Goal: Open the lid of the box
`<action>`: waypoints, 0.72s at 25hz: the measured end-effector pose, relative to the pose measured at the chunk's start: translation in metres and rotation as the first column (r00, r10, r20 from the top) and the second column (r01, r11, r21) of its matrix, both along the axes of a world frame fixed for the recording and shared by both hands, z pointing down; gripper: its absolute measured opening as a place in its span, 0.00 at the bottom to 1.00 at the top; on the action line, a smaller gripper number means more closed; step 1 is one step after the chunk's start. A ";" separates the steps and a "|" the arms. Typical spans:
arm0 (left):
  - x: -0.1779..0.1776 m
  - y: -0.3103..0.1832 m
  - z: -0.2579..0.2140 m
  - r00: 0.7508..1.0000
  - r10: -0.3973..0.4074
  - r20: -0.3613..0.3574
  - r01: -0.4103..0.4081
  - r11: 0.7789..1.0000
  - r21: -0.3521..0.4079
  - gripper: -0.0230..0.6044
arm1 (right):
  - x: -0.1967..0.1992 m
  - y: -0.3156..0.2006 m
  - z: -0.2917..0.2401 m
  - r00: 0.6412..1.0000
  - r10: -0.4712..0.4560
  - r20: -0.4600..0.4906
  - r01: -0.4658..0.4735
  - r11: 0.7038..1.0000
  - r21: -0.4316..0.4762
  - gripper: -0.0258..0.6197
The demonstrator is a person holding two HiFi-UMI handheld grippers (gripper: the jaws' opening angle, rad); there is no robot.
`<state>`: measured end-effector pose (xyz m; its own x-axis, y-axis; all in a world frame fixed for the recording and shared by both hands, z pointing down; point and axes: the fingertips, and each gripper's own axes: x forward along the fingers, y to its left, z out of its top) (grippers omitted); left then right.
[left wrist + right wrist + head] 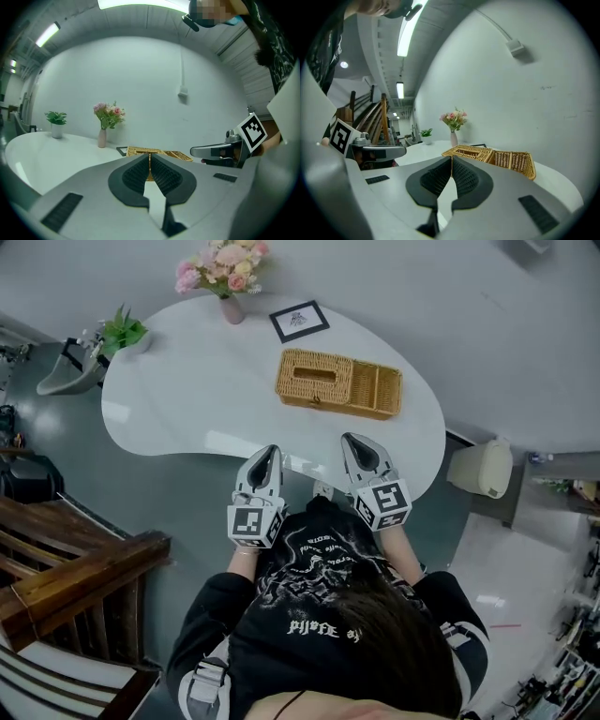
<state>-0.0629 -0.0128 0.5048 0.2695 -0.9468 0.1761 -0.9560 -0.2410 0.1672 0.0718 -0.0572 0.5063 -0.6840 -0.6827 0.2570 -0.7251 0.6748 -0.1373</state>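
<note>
A woven wicker box (337, 383) lies on the white table (187, 399). Its left part carries a slotted lid (315, 377) that lies flat; the right part is an open compartment. The left gripper (271, 451) and the right gripper (348, 439) hover side by side over the table's near edge, short of the box, both shut on nothing. In the left gripper view the jaws (149, 155) meet in front of the box (136, 150). The right gripper view shows closed jaws (451, 158) with the box (511, 161) just beyond them.
A pink vase of flowers (228, 273), a framed card (299, 321) and a small potted plant (125, 332) stand at the table's far side. A white bin (483, 468) sits on the floor at the right, wooden furniture (75, 568) at the left.
</note>
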 end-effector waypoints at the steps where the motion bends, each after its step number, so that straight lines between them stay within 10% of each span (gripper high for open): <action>1: 0.003 -0.005 0.000 1.000 -0.010 -0.003 0.010 1.000 0.001 0.08 | 0.002 -0.005 -0.001 1.000 -0.015 -0.003 0.015 1.000 0.007 0.08; 18: 0.025 -0.040 0.008 0.996 -0.084 0.012 0.084 0.996 -0.030 0.08 | 0.004 -0.038 0.007 0.989 -0.150 0.003 0.150 0.988 -0.035 0.08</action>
